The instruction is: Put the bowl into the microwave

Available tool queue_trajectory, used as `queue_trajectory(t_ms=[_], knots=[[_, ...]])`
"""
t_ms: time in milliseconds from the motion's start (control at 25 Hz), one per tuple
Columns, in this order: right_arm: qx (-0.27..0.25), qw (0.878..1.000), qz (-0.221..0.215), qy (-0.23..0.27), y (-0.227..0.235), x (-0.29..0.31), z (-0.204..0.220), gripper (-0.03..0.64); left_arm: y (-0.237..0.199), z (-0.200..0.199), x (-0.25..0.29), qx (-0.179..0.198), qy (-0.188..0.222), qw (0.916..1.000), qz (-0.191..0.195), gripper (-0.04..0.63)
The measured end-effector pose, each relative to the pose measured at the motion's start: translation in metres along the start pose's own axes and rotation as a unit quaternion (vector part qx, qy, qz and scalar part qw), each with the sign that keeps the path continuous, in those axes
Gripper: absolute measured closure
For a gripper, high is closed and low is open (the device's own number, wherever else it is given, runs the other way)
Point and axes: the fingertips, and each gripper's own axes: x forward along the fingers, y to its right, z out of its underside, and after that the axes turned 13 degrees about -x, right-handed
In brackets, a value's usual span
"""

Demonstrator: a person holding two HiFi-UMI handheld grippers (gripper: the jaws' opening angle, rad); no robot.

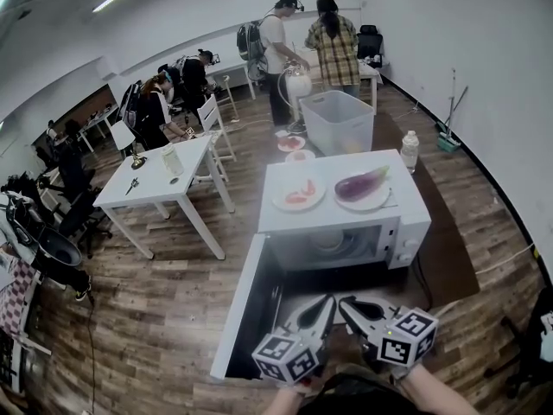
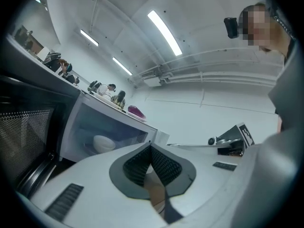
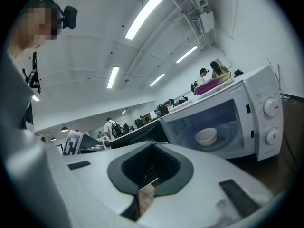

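**A:** Where is the bowl noted?

**B:** The bowl (image 1: 328, 240) is seen upright inside the microwave (image 1: 410, 223), in the middle of the cavity, with the front open. The placing itself is judged done.

**A:** State of the tools?

**B:** The left tool (image 2: 151, 147) is held closed, pads met at the tip and nothing gripped. The right tool (image 3: 152, 146) is closed and empty as well. Both are held side by side on the near side of the microwave, pointed roughly level toward the cavity.

**A:** Which relation matters for the coming move?

**B:** The bowl lies straight to the far side of both tools and well apart from them. The door (image 1: 240, 309) is swung wide to the left, with its long edge running near to far from the hinge. Neither tool is touching it. The left tool is judged the nearer, so a closing push would likely be made from that side.

**A:** Anything else logged?

**B:** An eggplant (image 1: 361, 184) on one plate and red slices (image 1: 298, 193) on another are noted on top of the microwave.
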Motion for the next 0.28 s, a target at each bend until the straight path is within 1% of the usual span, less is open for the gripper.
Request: queue_trajectory(t_ms=[280], knots=[[0.009,1.000,-0.008,-0.008,-0.0025,0.0057,0.0097,0.617,-0.0054,0.0063,-0.0038,-0.005,-0.004,1.0000,-0.006,0.595]])
